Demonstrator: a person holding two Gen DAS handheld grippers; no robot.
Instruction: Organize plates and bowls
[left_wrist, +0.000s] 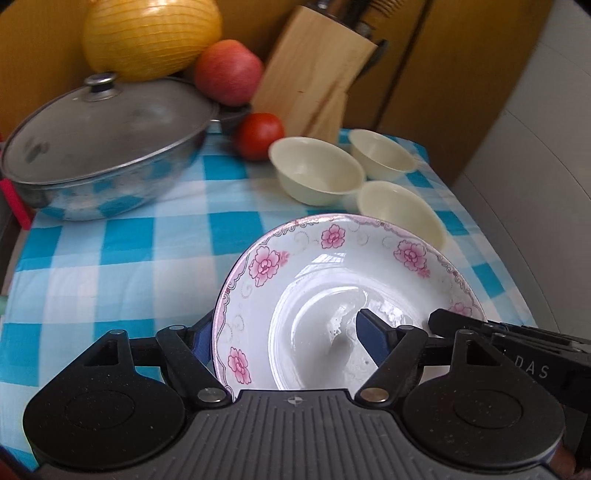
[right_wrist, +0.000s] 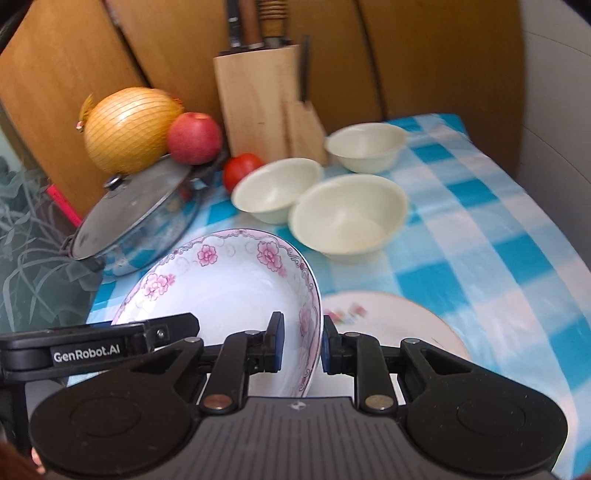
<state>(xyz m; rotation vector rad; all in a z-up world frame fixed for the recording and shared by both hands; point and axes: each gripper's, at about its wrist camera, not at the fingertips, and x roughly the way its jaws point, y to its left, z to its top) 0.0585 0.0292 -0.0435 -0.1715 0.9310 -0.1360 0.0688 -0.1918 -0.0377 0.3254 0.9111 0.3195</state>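
Note:
A white deep plate with pink flowers (left_wrist: 343, 295) is held above the checked cloth by both grippers. My left gripper (left_wrist: 280, 332) straddles its left rim, one finger inside the dish and one outside; the jaws look wide and contact is unclear. My right gripper (right_wrist: 301, 345) is shut on the same plate's right rim (right_wrist: 236, 280). Three cream bowls (left_wrist: 317, 170) (left_wrist: 382, 149) (left_wrist: 400, 210) stand at the back right, also seen in the right wrist view (right_wrist: 349, 212). A flat floral plate (right_wrist: 388, 321) lies on the cloth under the right gripper.
A lidded steel pot (left_wrist: 103, 147) stands at back left with a netted pomelo (left_wrist: 151, 37) and an apple (left_wrist: 229, 72) behind it. A tomato (left_wrist: 258, 134) and a wooden knife block (left_wrist: 314, 74) stand at the back. The blue checked cloth (left_wrist: 110, 258) covers the table.

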